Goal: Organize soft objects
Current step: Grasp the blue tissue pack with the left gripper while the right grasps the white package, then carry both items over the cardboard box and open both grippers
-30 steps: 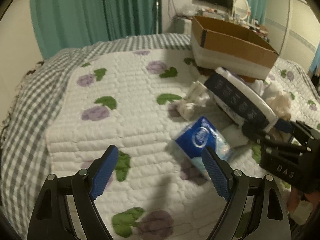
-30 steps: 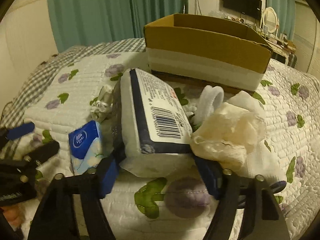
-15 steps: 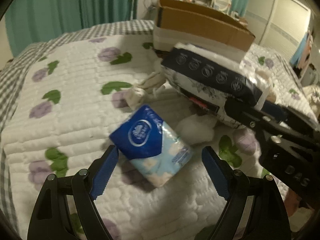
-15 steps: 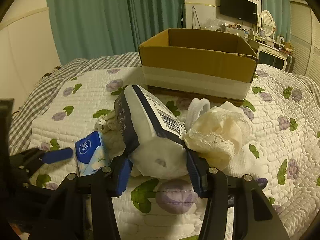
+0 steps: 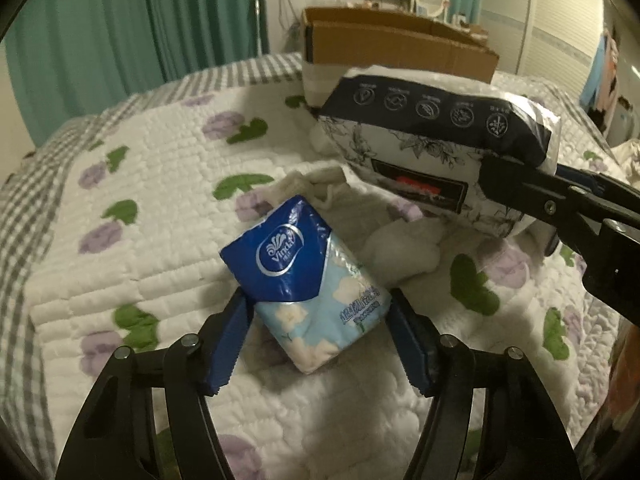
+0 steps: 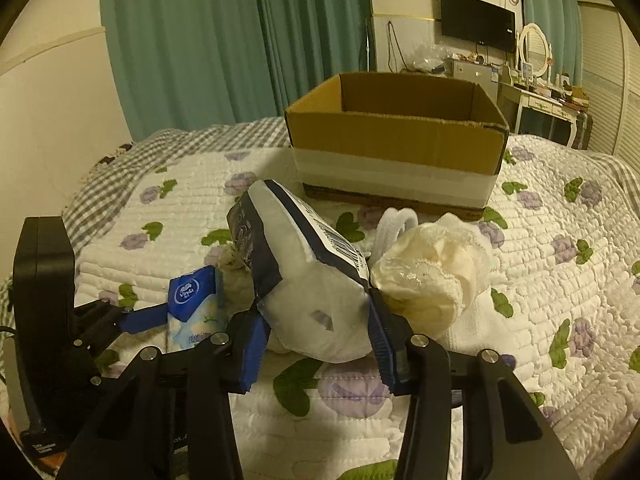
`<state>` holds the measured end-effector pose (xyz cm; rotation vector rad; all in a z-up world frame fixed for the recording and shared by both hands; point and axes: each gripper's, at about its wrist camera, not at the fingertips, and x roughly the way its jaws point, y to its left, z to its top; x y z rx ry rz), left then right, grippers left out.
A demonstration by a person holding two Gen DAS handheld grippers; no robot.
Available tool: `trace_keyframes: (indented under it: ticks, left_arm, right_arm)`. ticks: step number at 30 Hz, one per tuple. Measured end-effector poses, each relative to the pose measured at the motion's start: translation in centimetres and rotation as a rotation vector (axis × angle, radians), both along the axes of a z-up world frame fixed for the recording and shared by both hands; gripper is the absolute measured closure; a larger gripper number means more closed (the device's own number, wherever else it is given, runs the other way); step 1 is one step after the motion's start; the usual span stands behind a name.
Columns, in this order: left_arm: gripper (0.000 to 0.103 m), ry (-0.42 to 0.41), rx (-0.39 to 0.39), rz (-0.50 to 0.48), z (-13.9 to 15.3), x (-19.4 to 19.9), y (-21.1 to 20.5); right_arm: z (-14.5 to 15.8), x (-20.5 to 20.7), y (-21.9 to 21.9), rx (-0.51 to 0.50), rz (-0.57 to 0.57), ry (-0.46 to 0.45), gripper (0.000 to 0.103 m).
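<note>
Left wrist view: left gripper (image 5: 318, 316) brackets the small blue plastic-wrapped tissue pack (image 5: 308, 280), long axis diagonal; right gripper (image 6: 316, 336) clamps the bulky white-and-navy tissue package (image 6: 308, 280).

This is a bedroom in a home. A bed fills the foreground, spread with a white quilted coverlet (image 6: 540, 280) printed with purple flowers and green leaves, over a grey-and-white checked sheet (image 6: 116, 176). Long teal pleated curtains (image 6: 224, 40) hang along the cream wall behind it. At the far side a flat black television (image 6: 477, 20) is mounted on the wall, above a cluttered white dressing table (image 6: 548, 108) that carries an oval white-framed mirror (image 6: 534, 50). An open brown cardboard box (image 6: 396, 140) banded with white tape sits on the bed.
</note>
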<state>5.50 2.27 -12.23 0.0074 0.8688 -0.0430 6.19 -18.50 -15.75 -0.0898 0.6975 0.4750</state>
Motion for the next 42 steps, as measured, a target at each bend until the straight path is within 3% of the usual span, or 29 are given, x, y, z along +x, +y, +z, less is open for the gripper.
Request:
trace_keyframes:
  ticks: [8,15,21,26,32,42]
  left_arm:
    - [0.037,-0.08,0.0,0.053,4.3,-2.0,0.7]
    - [0.037,-0.169,0.017,0.062,9.1,-2.7,-0.1]
    - [0.037,-0.253,0.003,0.032,14.0,-0.4,-0.8]
    - [0.037,-0.32,0.001,0.017,17.2,3.4,-2.3]
    - [0.037,-0.329,0.01,0.001,17.5,10.4,-4.2]
    - [0.034,-0.233,0.038,-0.061,11.1,21.5,-5.4]
  right_arm:
    - [2.6,-2.4,-1.3,0.045,0.021,-0.048,0.062]
    - [6.7,-3.4,-3.3,0.156,0.038,-0.095,0.062]
    - [12.6,-2.1,-5.1,0.19,0.054,-0.192,0.062]
    - [16.3,1.7,-6.4,0.176,0.046,-0.255,0.062]
    - [17.1,8.4,-6.7,0.162,0.002,-0.254,0.062]
    - [10.2,19.8,-6.0,0.125,-0.054,-0.13,0.062]
